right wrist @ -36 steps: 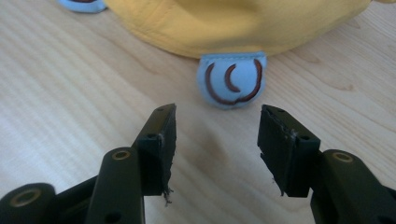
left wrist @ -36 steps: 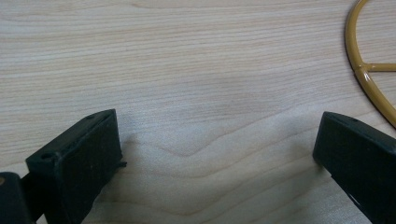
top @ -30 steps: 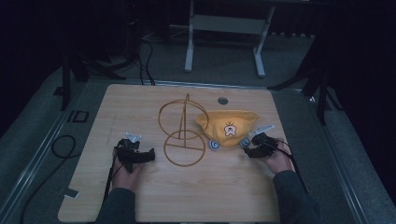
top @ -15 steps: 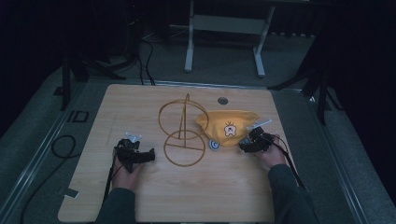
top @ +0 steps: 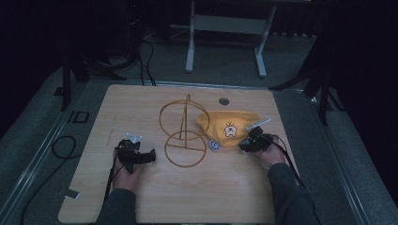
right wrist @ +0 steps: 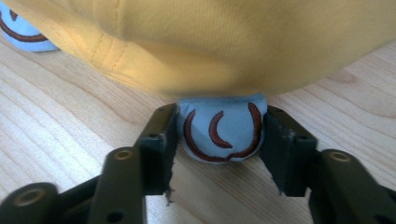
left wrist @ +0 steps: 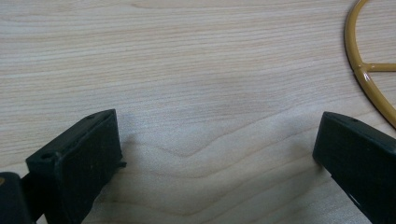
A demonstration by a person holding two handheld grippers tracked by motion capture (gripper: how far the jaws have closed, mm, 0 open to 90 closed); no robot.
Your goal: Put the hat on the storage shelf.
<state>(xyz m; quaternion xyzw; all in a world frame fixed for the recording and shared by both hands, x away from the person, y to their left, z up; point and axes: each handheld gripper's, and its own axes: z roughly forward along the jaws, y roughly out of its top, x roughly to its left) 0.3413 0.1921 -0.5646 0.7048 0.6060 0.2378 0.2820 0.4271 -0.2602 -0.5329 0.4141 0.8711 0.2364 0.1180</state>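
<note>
A yellow cap [top: 230, 125] with a small bear face lies right of centre on the wooden table [top: 141, 108]. One blue ear [top: 214, 146] pokes out at its left edge. My right gripper [top: 247, 142] sits at the cap's near right edge. In the right gripper view its jaws have just been closing and now press both sides of a second blue ear [right wrist: 219, 128] under the cap's rim [right wrist: 233, 42]; gripper [right wrist: 219, 140]. A gold wire stand [top: 184, 136] rises left of the cap. My left gripper [top: 148, 156] rests open on bare wood [left wrist: 215, 154], left of the stand's base ring [left wrist: 369, 79].
A round cable hole [top: 224, 101] lies near the table's far edge. A dark cable [top: 61, 147] loops on the floor at left, and a grey metal frame [top: 225, 28] stands behind the table. A tape patch [top: 70, 193] marks the near left corner.
My right hand has shifted a little left toward the cap's near edge. The left hand and the stand have stayed put.
</note>
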